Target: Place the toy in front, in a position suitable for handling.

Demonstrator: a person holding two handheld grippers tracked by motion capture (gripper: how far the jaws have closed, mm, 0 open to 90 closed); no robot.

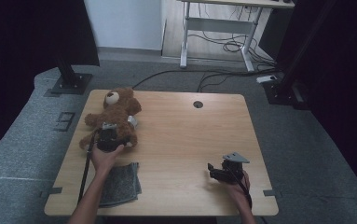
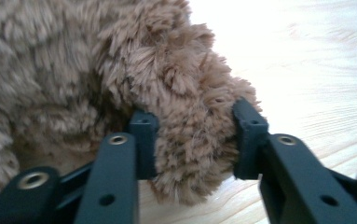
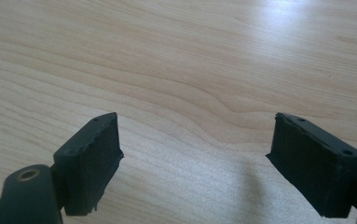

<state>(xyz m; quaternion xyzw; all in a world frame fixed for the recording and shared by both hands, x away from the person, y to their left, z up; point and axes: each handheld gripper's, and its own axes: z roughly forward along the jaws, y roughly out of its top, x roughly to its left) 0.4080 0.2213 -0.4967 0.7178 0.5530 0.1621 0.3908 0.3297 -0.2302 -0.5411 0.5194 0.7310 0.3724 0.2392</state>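
Observation:
A brown teddy bear [image 1: 116,111] lies on its back at the left of the wooden table [image 1: 185,135], head toward the far edge. My left gripper [image 1: 109,140] is over the bear's lower body. In the left gripper view its jaws press into either side of a furry limb [image 2: 190,140], so the left gripper [image 2: 195,133] is shut on it. My right gripper [image 1: 212,170] rests near the front right of the table, pointing left. In the right gripper view the right gripper [image 3: 197,156] is open over bare wood, nothing between its pads [image 3: 90,158].
A folded grey cloth [image 1: 120,184] lies at the front left, beside the person's left forearm. A round cable hole [image 1: 198,104] sits near the table's far edge. Beyond the table are a black stand base [image 1: 69,83], floor cables and a desk frame [image 1: 213,28].

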